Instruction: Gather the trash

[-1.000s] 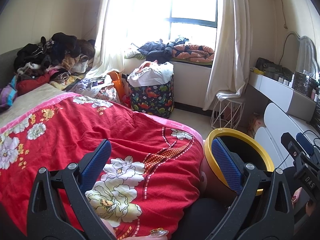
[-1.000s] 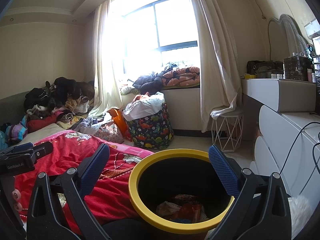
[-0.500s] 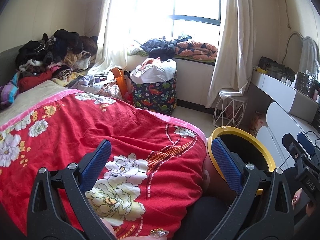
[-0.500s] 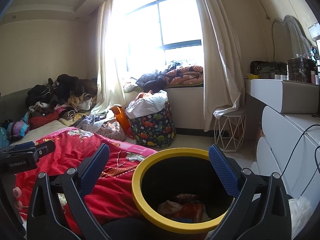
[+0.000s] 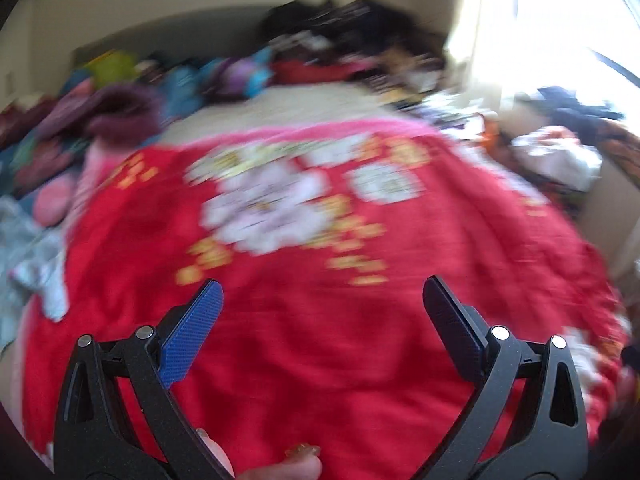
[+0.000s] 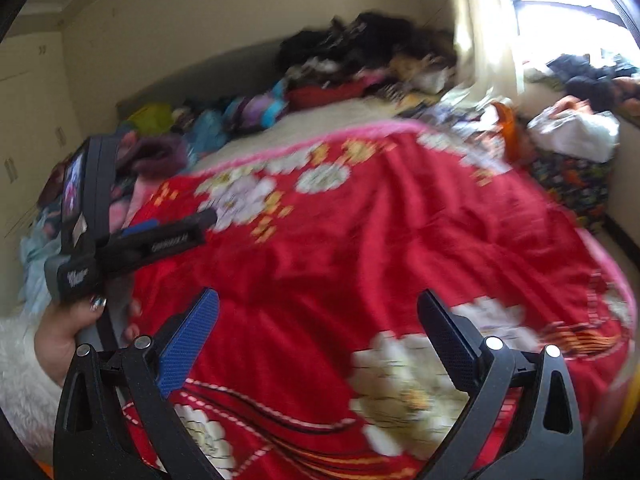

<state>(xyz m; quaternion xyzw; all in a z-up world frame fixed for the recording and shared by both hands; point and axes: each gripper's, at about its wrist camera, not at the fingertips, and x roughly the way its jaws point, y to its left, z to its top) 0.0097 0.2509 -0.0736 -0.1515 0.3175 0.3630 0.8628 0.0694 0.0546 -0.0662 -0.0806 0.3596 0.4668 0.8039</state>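
Left gripper: the left gripper [image 5: 320,300] is hanging over the red floral blanket [image 5: 320,320] with its jaws spread wide and nothing between them.
Right gripper: the right gripper [image 6: 318,312] is likewise standing wide open and empty, pointing across the same blanket [image 6: 360,240] toward the head of the bed.
Hand: in the right wrist view a hand [image 6: 68,332] is gripping the handle of the left tool at the left edge; painted nails are showing.
View: both pictures are smearing with motion, the left one worse, so small items are hard to make out.
Trash: I am not spotting any clear piece of trash on the blanket; if something is lying there, the blur is hiding it.
Bin: a sliver of yellow at the lower right edge of the right wrist view may be a bin's rim, but I cannot tell.
Clutter: a clothes pile [image 6: 372,52] is sitting at the far end of the bed by the curtain [image 6: 480,20], more fabric is lining the headboard side, and a patterned basket [image 6: 572,184] with white cloth on top is standing beside the bed.
Done so far: nothing is being carried by either tool, so no pickup is in hand.
Left to do: as I judge it, the person is searching the bed for the next piece; finding, grasping and binning it are all ahead.
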